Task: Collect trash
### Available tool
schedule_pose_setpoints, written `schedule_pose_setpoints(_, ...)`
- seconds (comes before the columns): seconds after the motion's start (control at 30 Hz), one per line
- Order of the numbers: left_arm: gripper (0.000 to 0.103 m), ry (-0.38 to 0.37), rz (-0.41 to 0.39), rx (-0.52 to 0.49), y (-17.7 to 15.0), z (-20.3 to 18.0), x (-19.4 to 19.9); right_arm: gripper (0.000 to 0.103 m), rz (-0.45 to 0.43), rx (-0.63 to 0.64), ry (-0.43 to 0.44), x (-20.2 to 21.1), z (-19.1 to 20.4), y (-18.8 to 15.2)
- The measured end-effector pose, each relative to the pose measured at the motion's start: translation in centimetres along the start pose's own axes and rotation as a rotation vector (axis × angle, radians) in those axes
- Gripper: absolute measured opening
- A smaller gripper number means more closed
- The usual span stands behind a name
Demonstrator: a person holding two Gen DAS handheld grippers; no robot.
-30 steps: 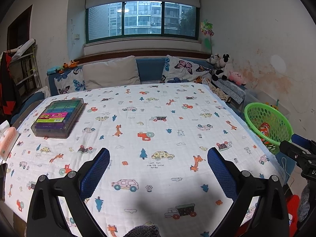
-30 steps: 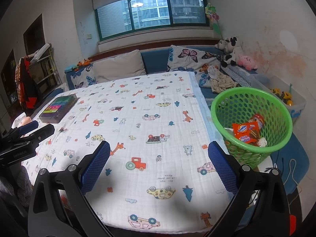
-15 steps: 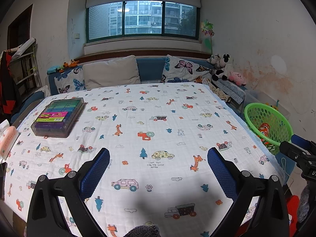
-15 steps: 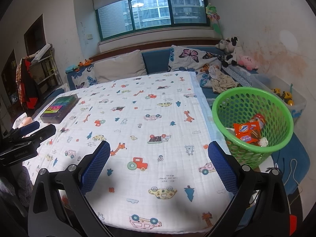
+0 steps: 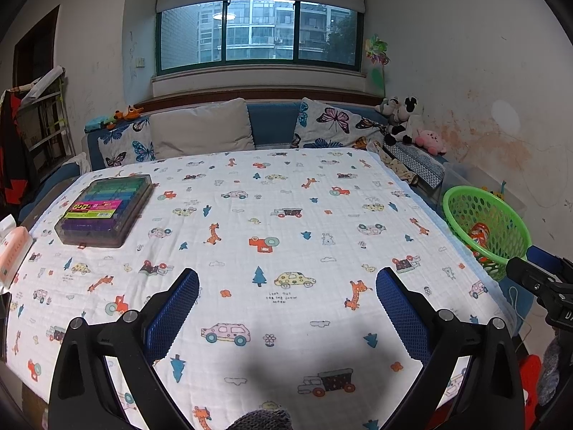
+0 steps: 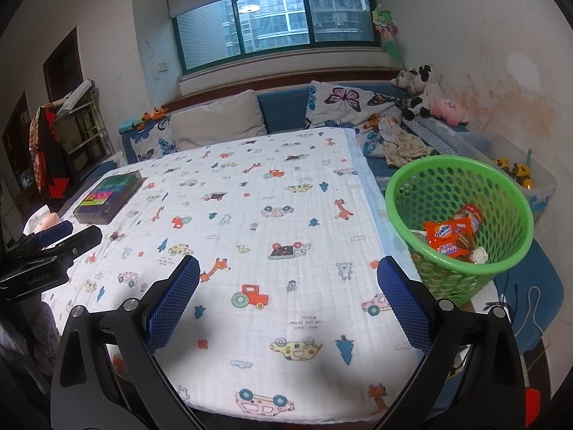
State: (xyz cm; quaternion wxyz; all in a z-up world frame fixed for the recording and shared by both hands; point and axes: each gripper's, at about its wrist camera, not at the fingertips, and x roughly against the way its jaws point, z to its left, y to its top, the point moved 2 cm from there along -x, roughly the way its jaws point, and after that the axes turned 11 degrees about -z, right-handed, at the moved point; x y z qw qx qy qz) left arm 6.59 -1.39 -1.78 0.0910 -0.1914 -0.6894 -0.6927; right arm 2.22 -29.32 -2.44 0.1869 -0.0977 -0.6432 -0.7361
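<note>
A green mesh basket stands off the right edge of the table; it also shows in the left wrist view. Inside lie an orange snack wrapper, a red packet and crumpled white paper. My left gripper is open and empty over the near part of the patterned tablecloth. My right gripper is open and empty over the cloth's near right part, left of the basket. Each gripper shows at the edge of the other's view.
A clear box of coloured items lies at the table's left. A pink pack sits at the left edge. Cushions and plush toys line the sofa behind. A clear bin with toys stands beyond the basket.
The right wrist view has shifted a little, so the basket sits slightly further right and lower. The left wrist view is nearly unchanged.
</note>
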Motion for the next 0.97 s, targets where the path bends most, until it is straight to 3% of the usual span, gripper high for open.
schedule_pose_setpoints(0.97,0.096,0.005,0.002,0.002,-0.68,-0.62,-0.07,0.098,0.002,0.001,0.011,-0.49,0.48,-0.28)
